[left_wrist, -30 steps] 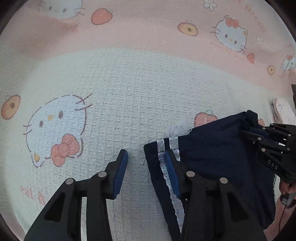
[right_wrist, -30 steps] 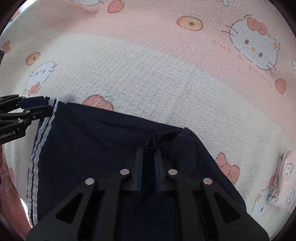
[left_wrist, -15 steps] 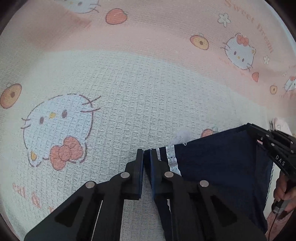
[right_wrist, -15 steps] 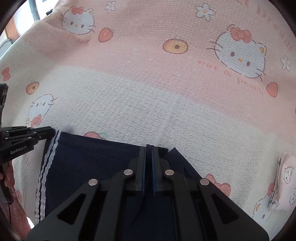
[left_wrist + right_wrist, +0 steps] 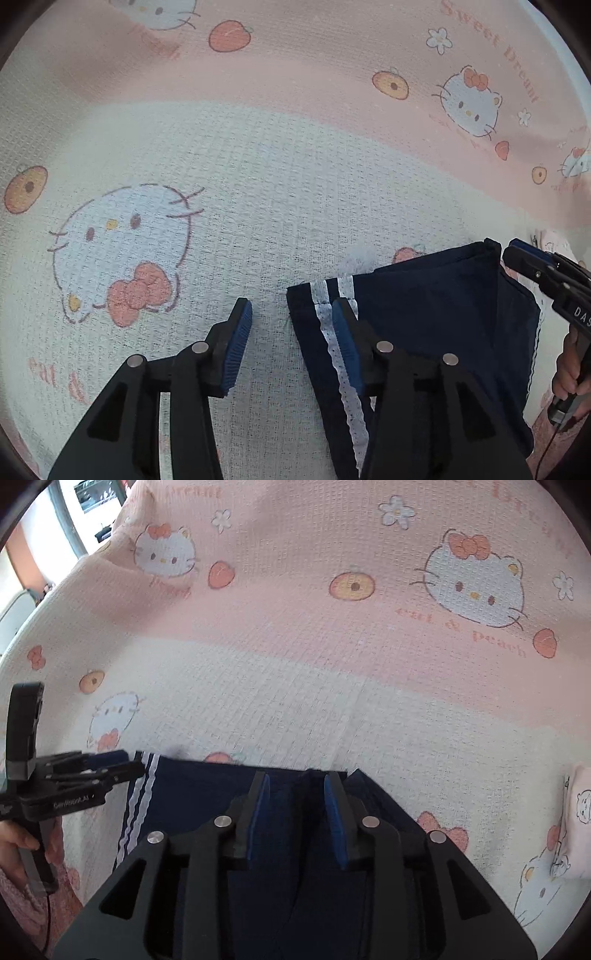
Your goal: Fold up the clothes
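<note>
A navy garment [image 5: 436, 317] with white side stripes lies folded flat on the cartoon-cat bedspread [image 5: 280, 177]. In the left wrist view my left gripper [image 5: 293, 334] is opening. The garment's striped corner lies between its fingers, beside the right pad [image 5: 345, 343], with no pad pressing on it. My right gripper [image 5: 532, 264] shows at the garment's far right corner. In the right wrist view the right gripper [image 5: 296, 806] is also opening just above the garment [image 5: 199, 794] at its top edge, with the cloth lying loose below. The left gripper [image 5: 118, 764] sits at the striped corner.
The pink and white bedspread [image 5: 332, 686] stretches far beyond the garment. A small pale folded cloth [image 5: 578, 812] lies at the right edge. A hand [image 5: 14, 845] grips the left tool above pink fabric [image 5: 62, 897]. Room furniture [image 5: 92, 502] shows past the bed's far left corner.
Half a second ago both grippers were shut on the garment's top edge. Both have since opened and let the cloth go, and it lies flat. The right gripper has lifted slightly.
</note>
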### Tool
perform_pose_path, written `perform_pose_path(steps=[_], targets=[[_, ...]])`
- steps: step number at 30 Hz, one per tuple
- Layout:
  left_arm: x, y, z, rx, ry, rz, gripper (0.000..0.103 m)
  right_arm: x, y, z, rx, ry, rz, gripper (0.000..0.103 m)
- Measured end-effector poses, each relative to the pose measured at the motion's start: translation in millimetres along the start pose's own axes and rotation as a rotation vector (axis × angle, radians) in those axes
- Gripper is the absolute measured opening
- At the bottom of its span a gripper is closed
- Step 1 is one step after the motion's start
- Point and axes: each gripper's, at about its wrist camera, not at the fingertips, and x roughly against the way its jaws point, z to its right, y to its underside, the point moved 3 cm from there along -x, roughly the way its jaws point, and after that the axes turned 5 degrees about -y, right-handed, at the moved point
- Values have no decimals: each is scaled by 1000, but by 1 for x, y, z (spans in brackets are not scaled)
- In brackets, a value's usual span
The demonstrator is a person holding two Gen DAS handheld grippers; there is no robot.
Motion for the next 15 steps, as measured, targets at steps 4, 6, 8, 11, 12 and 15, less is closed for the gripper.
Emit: perform_pose_path(steps=[4,6,8,11,12,15], targets=[[-4,0,16,-99,-97,32,43,-33,12,-15,112,36,-148,28],[-5,-4,19,-108,-134,35,43,-46,12,-9,100,103,-147,22],[-5,-8,21,-85,-146,23,43,-44,5,0,34,109,-95,22],[15,2,20,-86,-117,25,43,-40,-5,2,-1,134,-80,22],[20,5,27,-105,-90,20,43,-36,-5,-5,4,114,-89,23],[32,21,54,-181,-36,6,43,-18,3,-31,43,49,-117,24]])
